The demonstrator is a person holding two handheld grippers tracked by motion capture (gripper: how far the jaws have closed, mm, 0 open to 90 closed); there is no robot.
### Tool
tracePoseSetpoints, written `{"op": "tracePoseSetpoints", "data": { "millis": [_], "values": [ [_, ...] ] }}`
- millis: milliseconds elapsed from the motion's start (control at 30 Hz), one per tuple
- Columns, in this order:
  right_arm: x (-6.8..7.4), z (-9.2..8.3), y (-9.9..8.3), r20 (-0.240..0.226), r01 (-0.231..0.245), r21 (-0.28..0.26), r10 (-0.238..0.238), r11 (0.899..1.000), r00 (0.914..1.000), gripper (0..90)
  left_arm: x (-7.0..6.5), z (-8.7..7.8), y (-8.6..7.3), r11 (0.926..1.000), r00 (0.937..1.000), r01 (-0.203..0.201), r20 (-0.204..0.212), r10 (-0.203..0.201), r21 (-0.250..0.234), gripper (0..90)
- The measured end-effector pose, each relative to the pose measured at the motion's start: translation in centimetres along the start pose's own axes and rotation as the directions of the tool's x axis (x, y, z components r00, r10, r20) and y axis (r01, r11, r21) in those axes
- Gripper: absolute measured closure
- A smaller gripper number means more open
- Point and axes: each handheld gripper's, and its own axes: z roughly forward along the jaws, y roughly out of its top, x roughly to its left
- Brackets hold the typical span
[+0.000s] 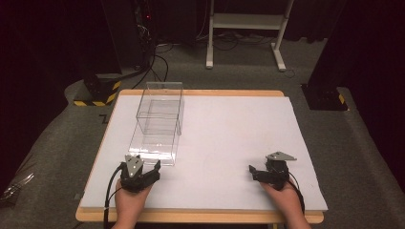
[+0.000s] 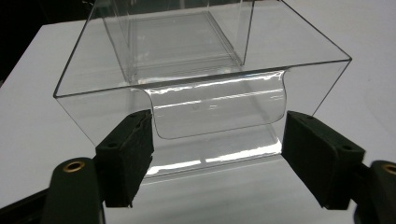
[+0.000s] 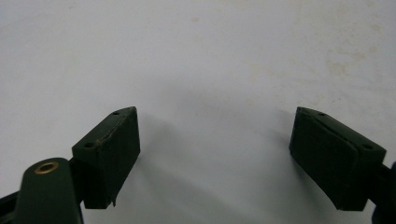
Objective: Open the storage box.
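Note:
A clear plastic box [image 1: 160, 121] lies lengthwise on the left half of the white board [image 1: 229, 138]. My left gripper [image 1: 143, 165] sits just in front of its near end, held in a hand at the table's front edge. In the left gripper view the box [image 2: 201, 60] has a curved clear flap [image 2: 219, 109] hanging at its near end. The left gripper [image 2: 217, 149] is open, its pads [image 2: 128, 154] apart from the plastic on either side of the flap. My right gripper [image 1: 262, 168] rests at the front right, and it [image 3: 215, 149] stands open over bare white board.
The board lies on a wooden table whose edge [image 1: 191, 217] runs along the front. Behind the table are a white frame's legs [image 1: 243, 21], a black-and-yellow striped base [image 1: 98, 95] at the left and a black base [image 1: 325, 98] at the right. Grey carpet surrounds the table.

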Motion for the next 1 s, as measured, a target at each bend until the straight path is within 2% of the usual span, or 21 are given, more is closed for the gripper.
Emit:
{"op": "tracePoseSetpoints", "data": {
  "millis": [333, 633, 733, 767, 800, 833, 867, 1000],
  "values": [
    [0.0, 0.0, 0.0, 0.001, -0.001, -0.001, 0.001, 1.0, 1.0, 16.1, -0.1, -1.2, 0.7, 0.9995, 0.9997, -0.008, 0.024, 0.008, -0.029, 21.2],
    [0.0, 0.0, 0.0, -0.001, -0.002, -0.001, 0.002, 1.0, 1.0, 16.2, 0.0, -1.9, 1.3, 0.9981, 0.9976, -0.015, 0.067, 0.019, -0.06, 24.5],
    [0.0, 0.0, 0.0, 0.0, -0.003, 0.0, 0.003, 1.0, 1.0, 16.1, 0.5, -2.3, 1.7, 0.9965, 0.9943, -0.009, 0.105, 0.018, -0.083, 27.7],
    [0.0, 0.0, 0.0, 0.0, -0.003, 0.0, 0.003, 1.0, 1.0, 16.1, 0.5, -2.3, 1.7, 0.9965, 0.9943, -0.009, 0.105, 0.018, -0.083, 29.1],
    [0.0, 0.0, 0.0, -0.001, -0.003, 0.0, 0.003, 1.0, 1.0, 16.1, 0.9, -2.5, 1.9, 0.9952, 0.9911, -0.002, 0.132, 0.015, -0.098, 31.5],
    [0.0, 0.0, 0.0, -0.001, -0.003, 0.0, 0.003, 1.0, 1.0, 16.1, 0.9, -2.5, 1.9, 0.9952, 0.9911, -0.002, 0.132, 0.015, -0.098, 33.4],
    [0.0, 0.0, 0.0, -0.001, -0.003, -0.001, 0.003, 1.0, 1.0, 16.1, 1.5, -2.7, 2.1, 0.9944, 0.9876, 0.011, 0.157, 0.005, -0.105, 35.0],
    [0.0, 0.0, 0.0, -0.002, -0.006, 0.0, 0.006, 1.0, 1.0, 16.2, 3.0, -3.1, 2.5, 0.9929, 0.9877, 0.027, 0.156, -0.009, -0.116, 40.5]
  ]
}}
